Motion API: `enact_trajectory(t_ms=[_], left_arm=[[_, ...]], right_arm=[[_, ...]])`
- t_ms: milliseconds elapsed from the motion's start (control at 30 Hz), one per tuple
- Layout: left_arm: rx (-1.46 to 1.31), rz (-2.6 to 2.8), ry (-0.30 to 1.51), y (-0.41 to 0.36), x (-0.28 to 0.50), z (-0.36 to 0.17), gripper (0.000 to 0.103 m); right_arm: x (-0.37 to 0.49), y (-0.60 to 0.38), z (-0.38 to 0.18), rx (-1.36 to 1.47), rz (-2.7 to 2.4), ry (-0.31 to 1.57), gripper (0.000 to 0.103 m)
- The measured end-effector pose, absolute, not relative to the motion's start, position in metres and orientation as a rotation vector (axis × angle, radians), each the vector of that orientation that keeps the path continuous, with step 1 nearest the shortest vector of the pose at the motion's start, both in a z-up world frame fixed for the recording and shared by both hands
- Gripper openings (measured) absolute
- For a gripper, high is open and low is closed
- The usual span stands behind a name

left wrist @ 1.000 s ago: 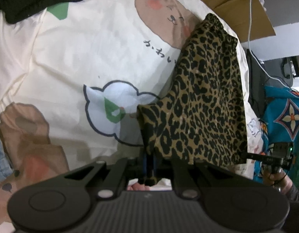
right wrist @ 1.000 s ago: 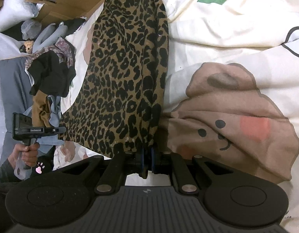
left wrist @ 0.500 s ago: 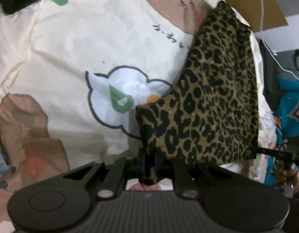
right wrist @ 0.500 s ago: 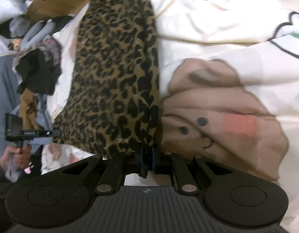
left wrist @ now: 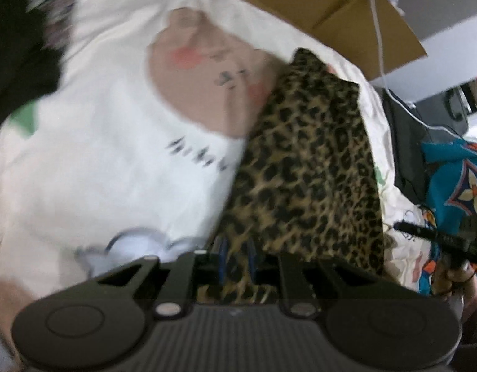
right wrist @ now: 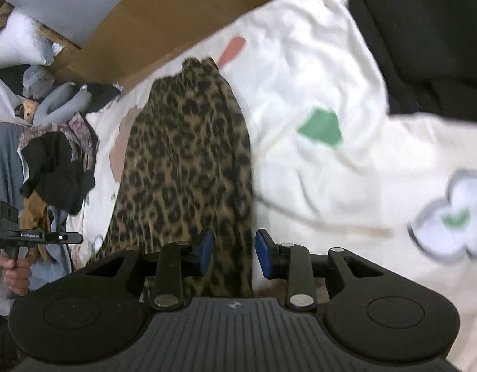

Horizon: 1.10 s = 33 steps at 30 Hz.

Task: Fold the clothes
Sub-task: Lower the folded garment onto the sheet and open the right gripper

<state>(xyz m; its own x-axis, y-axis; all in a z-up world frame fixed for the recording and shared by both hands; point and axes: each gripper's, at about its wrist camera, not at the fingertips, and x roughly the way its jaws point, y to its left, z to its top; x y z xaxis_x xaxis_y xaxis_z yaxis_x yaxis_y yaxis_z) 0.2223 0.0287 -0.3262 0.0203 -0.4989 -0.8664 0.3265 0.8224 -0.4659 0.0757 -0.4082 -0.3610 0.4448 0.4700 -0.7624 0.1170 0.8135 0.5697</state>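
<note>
The leopard-print garment (right wrist: 188, 167) is laid out long on the cartoon-print sheet (right wrist: 315, 93), running from the near edge to the far cardboard box (right wrist: 164, 24). It's thin, floppy and light, so it's best taken at the near corners, where it won't bunch. The right gripper (right wrist: 233, 252) is spread apart over the near hem, nothing pinched. The left gripper (left wrist: 236, 259) looks parted around the cloth too, though blur makes that shaky. The near hem is cut off behind both tools.

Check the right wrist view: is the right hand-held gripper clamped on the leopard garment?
No, the right hand-held gripper is open, its blue pads standing apart with the leopard garment lying loose between them.
</note>
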Motion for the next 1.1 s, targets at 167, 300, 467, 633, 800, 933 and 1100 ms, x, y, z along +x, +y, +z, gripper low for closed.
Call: enact_trajectory(t_ms=[167,300,467,633,800,933,1100], left_arm=[[-0.148,-0.649,1.341,-0.007,0.237,-0.323,0.014],[-0.166,-0.649,1.308,-0.030,0.245,-0.326,0.014],[-0.108,-0.656,1.282,-0.061,0.253,-0.334,0.014],[-0.037,-0.653,1.267,-0.088,0.265,-0.341,0.014],[-0.020,-0.668,1.244,-0.110,0.284,-0.345,0.014],[0.003,-0.683,1.226,-0.125,0.298,-0.351,0.014],[0.024,-0.691,1.218,-0.139,0.311,-0.365,0.014]], right_arm=[[0.115,-0.399,-0.359,0.541,0.263,1.080,0.035],[0.132,-0.395,-0.360,0.524,0.257,1.054,0.039],[0.154,-0.389,-0.362,0.501,0.250,1.021,0.039],[0.176,-0.384,-0.363,0.479,0.244,0.987,0.039],[0.200,-0.370,-0.367,0.421,0.240,0.991,0.039],[0.224,-0.360,-0.368,0.384,0.256,0.983,0.039],[0.248,-0.347,-0.375,0.342,0.257,0.980,0.039]])
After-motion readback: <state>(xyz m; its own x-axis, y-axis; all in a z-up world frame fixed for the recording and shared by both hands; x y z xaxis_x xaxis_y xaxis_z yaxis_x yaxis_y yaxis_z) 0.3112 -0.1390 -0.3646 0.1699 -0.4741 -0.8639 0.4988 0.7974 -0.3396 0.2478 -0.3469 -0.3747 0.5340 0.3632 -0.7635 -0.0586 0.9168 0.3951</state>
